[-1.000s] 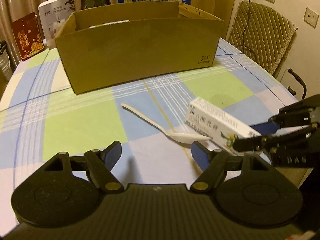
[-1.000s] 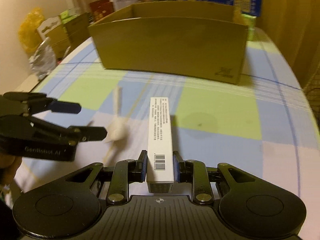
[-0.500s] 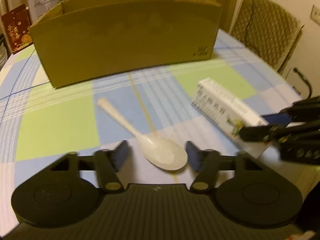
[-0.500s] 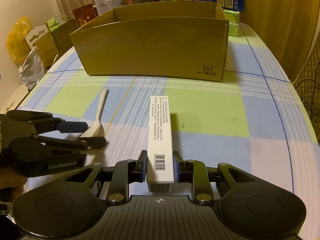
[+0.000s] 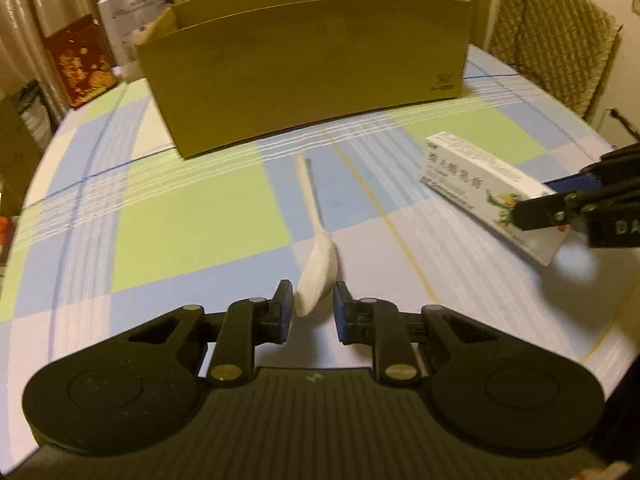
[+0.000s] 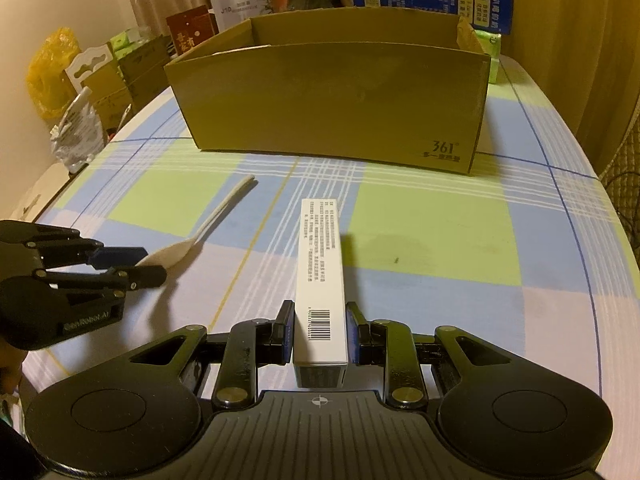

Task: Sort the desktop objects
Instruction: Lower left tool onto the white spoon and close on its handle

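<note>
Checked tablecloth (image 5: 192,216) fills my view, cardboard box (image 5: 304,60) at top; my left gripper (image 5: 308,300) pinches the spoon (image 5: 316,264) bowl at lower centre, my right gripper (image 6: 318,332) clamps the carton (image 6: 322,276).

Left hand-held gripper (image 5: 310,306) clamped, right hand-held gripper (image 6: 320,330) too (both angled down)

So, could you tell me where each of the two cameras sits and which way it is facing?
Left wrist: sits on the left gripper, looking forward and down along its fingers at the white spoon between them, the table beyond; the right gripper shows at the right edge.
Right wrist: sits on the right gripper, looking along the white carton it clamps; the left gripper shows at the left edge.
Shared: both face the cardboard box across the checked tablecloth, and both see spoon and carton.
</note>
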Available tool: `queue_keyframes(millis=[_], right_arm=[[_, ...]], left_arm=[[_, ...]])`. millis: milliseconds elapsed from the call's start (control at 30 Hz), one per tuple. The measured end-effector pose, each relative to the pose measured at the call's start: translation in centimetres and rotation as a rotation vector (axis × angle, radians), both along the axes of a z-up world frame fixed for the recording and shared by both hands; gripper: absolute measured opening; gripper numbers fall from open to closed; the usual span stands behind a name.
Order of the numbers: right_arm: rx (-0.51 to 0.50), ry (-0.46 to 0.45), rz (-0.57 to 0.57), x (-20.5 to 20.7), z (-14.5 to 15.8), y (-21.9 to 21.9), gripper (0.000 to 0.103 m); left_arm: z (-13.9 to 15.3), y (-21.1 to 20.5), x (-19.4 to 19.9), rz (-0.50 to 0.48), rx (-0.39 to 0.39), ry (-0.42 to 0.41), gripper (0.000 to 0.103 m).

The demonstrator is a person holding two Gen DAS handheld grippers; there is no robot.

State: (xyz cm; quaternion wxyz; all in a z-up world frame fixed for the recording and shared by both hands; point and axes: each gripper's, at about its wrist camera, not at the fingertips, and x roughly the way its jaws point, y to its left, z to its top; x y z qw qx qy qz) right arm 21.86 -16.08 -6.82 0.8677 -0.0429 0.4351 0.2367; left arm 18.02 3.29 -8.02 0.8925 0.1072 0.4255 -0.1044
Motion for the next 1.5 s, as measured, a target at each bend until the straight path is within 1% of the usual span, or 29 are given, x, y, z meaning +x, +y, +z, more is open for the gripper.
queue_keyframes(millis=[33,67,100,133,200,233,367,633,733,867,1000,1100,1167,1200,1267,1367,1500], right_arm=[[0.0,0.001,0.0,0.0,0.0,0.0,0.023],[-0.001,0.002,0.001,0.1,-0.1,0.0,0.023],[-0.001,0.003,0.001,0.1,-0.1,0.0,0.023],[-0.001,0.004,0.001,0.1,-0.2,0.0,0.023],[-0.001,0.006,-0.001,0.2,-0.2,0.1,0.023],[0.001,0.005,-0.001,0.2,-0.2,0.1,0.023],[0.004,0.002,0.0,0.2,-0.3,0.3,0.023],[0.036,0.006,-0.003,0.5,-0.1,0.4,0.023],[0.037,0.003,-0.006,0.5,0.0,0.5,0.023],[0.038,0.0,-0.011,0.6,0.0,0.5,0.023],[0.04,-0.001,-0.013,0.7,0.0,0.5,0.023],[0.04,-0.002,-0.012,0.7,0.0,0.5,0.024],[0.04,-0.002,-0.012,0.7,0.0,0.5,0.024],[0.04,-0.003,-0.012,0.7,0.0,0.5,0.024],[0.042,-0.004,-0.012,0.8,0.0,0.6,0.025],[0.041,-0.004,-0.011,0.9,0.0,0.8,0.026],[0.038,-0.002,-0.007,0.9,-0.1,1.0,0.031]], left_arm=[[0.1,0.1,0.0,0.001,0.002,-0.004,0.018],[0.3,0.2,-0.1,0.002,-0.013,-0.008,0.018],[0.4,0.3,-0.2,0.006,-0.035,-0.012,0.022],[0.6,0.4,-0.2,0.011,-0.061,-0.013,0.031],[0.9,0.5,-0.1,0.023,-0.111,-0.019,0.043],[1.1,0.5,-0.1,0.028,-0.125,-0.023,0.043],[0.8,0.4,0.2,0.047,-0.155,-0.023,0.043],[-0.4,-0.3,0.4,0.06,-0.127,-0.023,0.042],[-0.8,-0.3,0.4,0.071,-0.135,-0.021,0.039],[-0.9,-0.1,0.4,0.102,-0.159,-0.032,0.039],[-1.0,0.0,0.4,0.116,-0.156,-0.044,0.037],[-1.0,-0.1,0.5,0.121,-0.149,-0.049,0.031],[-1.0,-0.1,0.5,0.123,-0.145,-0.053,0.029],[-1.0,-0.2,0.5,0.12,-0.139,-0.055,0.028],[-1.0,-0.3,0.5,0.114,-0.129,-0.057,0.028],[-1.0,-0.3,0.6,0.116,-0.13,-0.054,0.027],[-1.0,-0.2,0.5,0.124,-0.143,-0.049,0.027]])
